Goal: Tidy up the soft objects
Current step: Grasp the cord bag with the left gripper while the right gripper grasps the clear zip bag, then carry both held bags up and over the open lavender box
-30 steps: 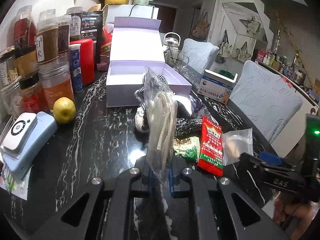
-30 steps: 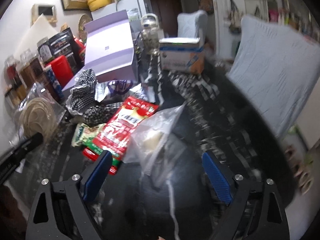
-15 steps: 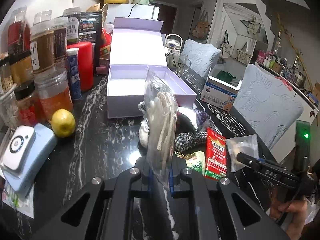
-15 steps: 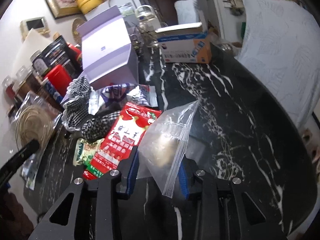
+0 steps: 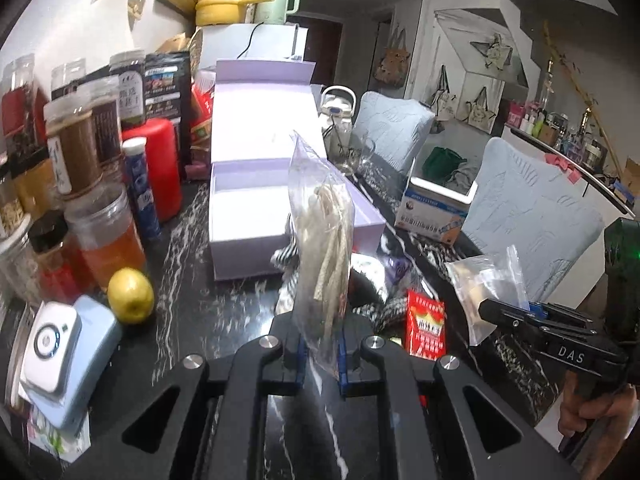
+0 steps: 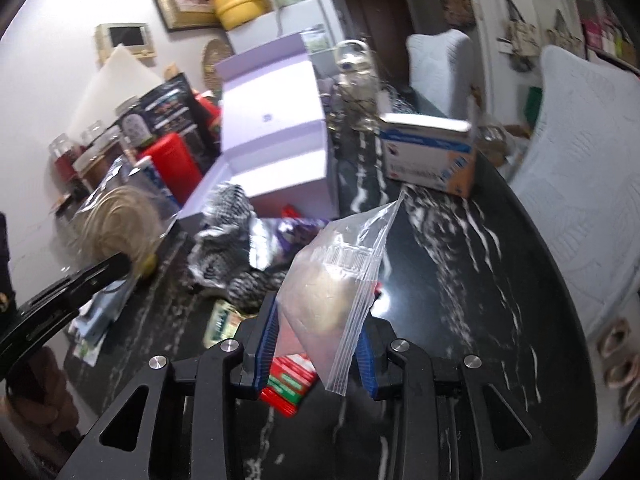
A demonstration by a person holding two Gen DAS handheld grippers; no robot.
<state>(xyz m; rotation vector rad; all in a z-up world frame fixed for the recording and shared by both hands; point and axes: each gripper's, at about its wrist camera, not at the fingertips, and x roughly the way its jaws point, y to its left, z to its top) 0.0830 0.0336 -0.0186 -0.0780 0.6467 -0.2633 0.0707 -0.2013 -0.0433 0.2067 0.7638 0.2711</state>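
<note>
Though hidden leftward, zip bag seal.

Lemon on black marble table, beside jars; red canister behind; tissue box right.

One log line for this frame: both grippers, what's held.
left hand-held gripper: shut on noodle bag | right hand-held gripper: shut on zip bag | lavender box: open
</note>
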